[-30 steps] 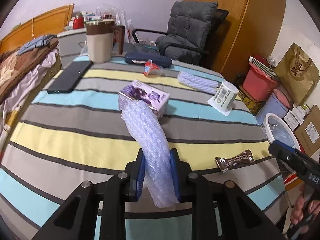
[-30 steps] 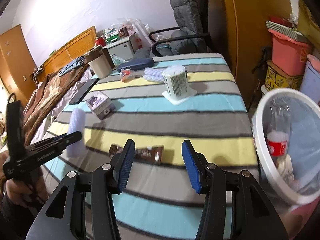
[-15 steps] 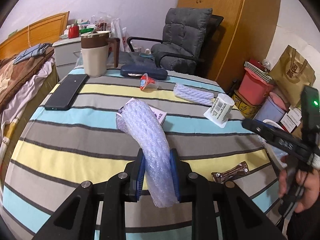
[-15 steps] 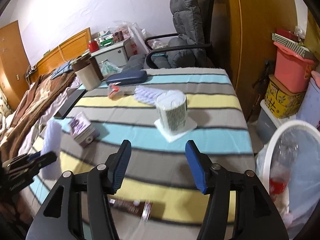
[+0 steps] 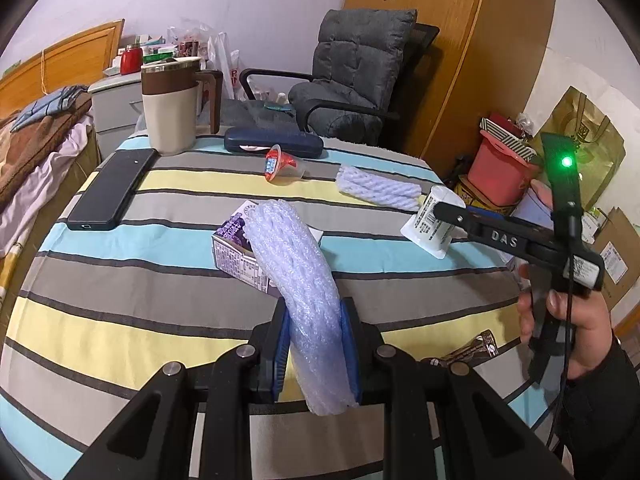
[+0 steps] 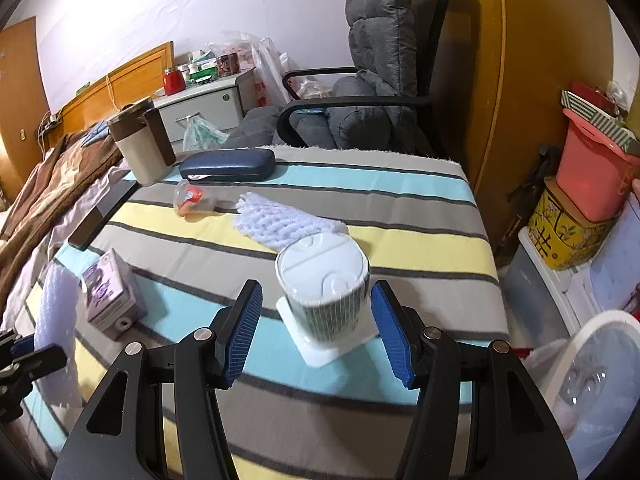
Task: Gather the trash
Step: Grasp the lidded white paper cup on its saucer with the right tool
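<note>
My left gripper (image 5: pixel 316 344) is shut on a white foam net sleeve (image 5: pixel 296 264) and holds it above the striped table (image 5: pixel 120 280); the sleeve also shows in the right wrist view (image 6: pixel 56 320). My right gripper (image 6: pixel 316 328) is open, its jaws on either side of an upside-down white yogurt cup (image 6: pixel 324 288), not touching; the cup (image 5: pixel 436 220) also shows in the left wrist view. A purple milk carton (image 5: pixel 236 252), a second foam net (image 6: pixel 280 224), a small red-labelled plastic cup (image 6: pixel 192 198) and a brown wrapper (image 5: pixel 472 352) lie on the table. A white bin (image 6: pixel 600 380) stands at the right.
A tan and brown mug (image 5: pixel 170 104), a dark blue glasses case (image 5: pixel 272 142) and a black phone (image 5: pixel 112 188) lie at the table's far side. A grey chair (image 5: pixel 352 80), a wardrobe (image 5: pixel 460 40), boxes and a pink tub (image 6: pixel 592 176) stand beyond; a bed (image 6: pixel 48 184) is at the left.
My right gripper has moved forward over the table, from the brown wrapper to the yogurt cup, which now sits between its jaws. The left gripper has risen slightly with the foam sleeve.
</note>
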{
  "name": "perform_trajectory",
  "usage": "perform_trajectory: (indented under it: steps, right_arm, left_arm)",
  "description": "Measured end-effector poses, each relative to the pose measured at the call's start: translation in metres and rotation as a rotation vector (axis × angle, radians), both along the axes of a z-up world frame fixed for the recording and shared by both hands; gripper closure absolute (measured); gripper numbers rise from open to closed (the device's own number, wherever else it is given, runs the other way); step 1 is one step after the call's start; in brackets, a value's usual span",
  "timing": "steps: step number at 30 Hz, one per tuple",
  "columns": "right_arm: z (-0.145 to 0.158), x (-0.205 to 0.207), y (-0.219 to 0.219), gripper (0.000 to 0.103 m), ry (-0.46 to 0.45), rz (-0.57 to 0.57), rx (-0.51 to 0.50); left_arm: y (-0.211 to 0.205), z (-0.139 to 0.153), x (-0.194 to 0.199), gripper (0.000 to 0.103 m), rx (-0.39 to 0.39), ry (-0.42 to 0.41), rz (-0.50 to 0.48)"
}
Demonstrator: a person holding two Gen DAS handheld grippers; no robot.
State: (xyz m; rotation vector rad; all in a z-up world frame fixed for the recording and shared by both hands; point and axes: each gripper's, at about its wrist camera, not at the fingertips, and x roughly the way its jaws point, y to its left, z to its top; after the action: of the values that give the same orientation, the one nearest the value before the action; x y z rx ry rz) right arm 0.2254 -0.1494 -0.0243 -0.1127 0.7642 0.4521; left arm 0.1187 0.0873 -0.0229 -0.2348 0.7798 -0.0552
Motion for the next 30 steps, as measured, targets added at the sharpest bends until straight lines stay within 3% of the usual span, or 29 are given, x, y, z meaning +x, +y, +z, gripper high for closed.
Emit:
perform_trajectory:
  steps: [11,30]
  right_arm:
    - [0.003,0.004,0.001,0.050,0.024,0.015,0.016]
    - [0.032,-0.084,-0.038,0.050,-0.007,-0.007,0.128]
  left_arm:
    - [-0.003,-0.002,-0.001,0.079,0.004,0.015,-0.011]
    - [-0.036,0.019,-0.035,0.079,0.025,-0.009,-0.054]
